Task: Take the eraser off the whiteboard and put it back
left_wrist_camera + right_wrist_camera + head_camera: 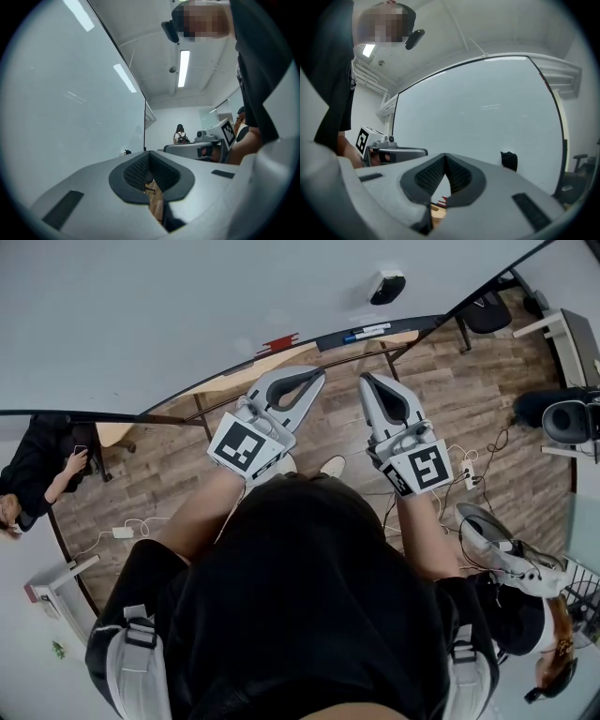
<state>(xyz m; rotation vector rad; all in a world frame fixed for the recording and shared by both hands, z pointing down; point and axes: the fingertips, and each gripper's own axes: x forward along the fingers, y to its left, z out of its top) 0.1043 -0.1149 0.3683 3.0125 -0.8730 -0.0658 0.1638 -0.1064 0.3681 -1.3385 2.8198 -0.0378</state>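
Note:
A black eraser (386,287) sticks to the whiteboard (169,315), up and to the right of both grippers. In the right gripper view the eraser (509,161) sits on the board just right of the jaws. In the left gripper view it is a small dark speck (126,152) far along the board. My left gripper (317,376) and right gripper (365,381) are held side by side, level, pointing at the board, apart from it. Both have their jaws closed tip to tip with nothing between them, as the left gripper (149,153) and right gripper (444,157) show in their own views.
The board's tray (309,343) holds a red marker (278,341) and a blue one (366,332). A seated person (37,474) is at the left, another person (525,568) at the lower right. An office chair (487,310), a desk (574,343) and floor cables (122,532) surround me.

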